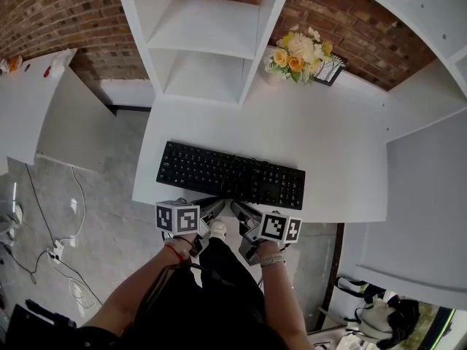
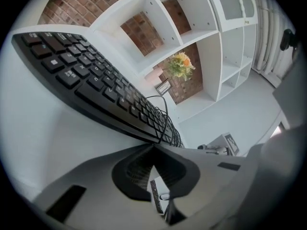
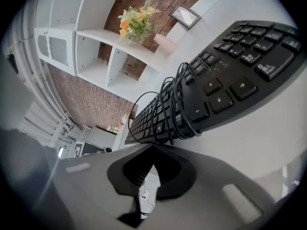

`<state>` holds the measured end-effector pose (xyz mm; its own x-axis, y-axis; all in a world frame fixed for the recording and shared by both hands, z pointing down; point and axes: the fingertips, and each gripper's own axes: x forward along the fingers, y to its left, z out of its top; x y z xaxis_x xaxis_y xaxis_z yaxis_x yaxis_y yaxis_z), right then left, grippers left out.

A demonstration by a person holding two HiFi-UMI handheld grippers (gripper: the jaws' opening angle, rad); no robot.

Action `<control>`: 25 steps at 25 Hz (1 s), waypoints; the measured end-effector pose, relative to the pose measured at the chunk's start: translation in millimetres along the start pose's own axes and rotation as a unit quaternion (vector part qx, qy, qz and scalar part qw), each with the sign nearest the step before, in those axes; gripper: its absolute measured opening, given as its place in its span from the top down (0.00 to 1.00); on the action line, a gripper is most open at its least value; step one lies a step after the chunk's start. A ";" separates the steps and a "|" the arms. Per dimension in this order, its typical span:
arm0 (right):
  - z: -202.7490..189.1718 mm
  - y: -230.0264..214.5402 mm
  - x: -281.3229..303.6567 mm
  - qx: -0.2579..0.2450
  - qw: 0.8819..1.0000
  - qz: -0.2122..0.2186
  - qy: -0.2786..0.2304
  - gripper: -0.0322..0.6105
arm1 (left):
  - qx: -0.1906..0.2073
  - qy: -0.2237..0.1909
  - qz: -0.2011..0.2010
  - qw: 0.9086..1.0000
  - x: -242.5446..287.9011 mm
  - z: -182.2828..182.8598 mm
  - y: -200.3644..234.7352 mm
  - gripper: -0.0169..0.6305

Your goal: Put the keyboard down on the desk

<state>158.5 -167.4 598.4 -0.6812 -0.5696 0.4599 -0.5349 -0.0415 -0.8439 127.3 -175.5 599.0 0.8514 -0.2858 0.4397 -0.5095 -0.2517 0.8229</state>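
Keyboard (image 1: 230,174) lying flat on the desk (image 1: 328,137) close to its front edge, cable (image 3: 169,110) coiling around it, left gripper (image 2: 153,145) and right gripper (image 3: 153,145) hovering side by side just at that edge, each with jaws pressing together on nothing, flowers (image 1: 299,53) sitting at the back.

At 6 o'clock the right gripper (image 3: 153,146) has its jaws together, empty, the cable-wound keyboard (image 3: 230,75) lying on the desk (image 3: 271,143) toward 2 o'clock, flowers (image 3: 135,23) at 12.
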 end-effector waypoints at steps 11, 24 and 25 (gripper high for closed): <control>1.0 -9.3 3.9 0.061 0.998 0.009 -0.023 0.95 | -0.019 -0.012 -0.003 1.000 -3.4 0.5 0.3 0.99; -6.3 16.2 -4.4 -0.027 0.998 0.029 -0.048 0.95 | 0.035 -0.038 0.026 0.998 -30.3 5.9 4.9 0.99; -6.5 17.5 -5.5 -0.041 0.998 0.025 -0.051 0.95 | 0.040 -0.043 0.027 0.998 -33.7 8.0 5.1 0.99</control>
<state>149.7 -159.7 582.9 -0.6563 -0.6495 0.3841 -0.5439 0.0544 -0.8374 95.0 -174.5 585.6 0.8101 -0.3792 0.4471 -0.5658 -0.3061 0.7656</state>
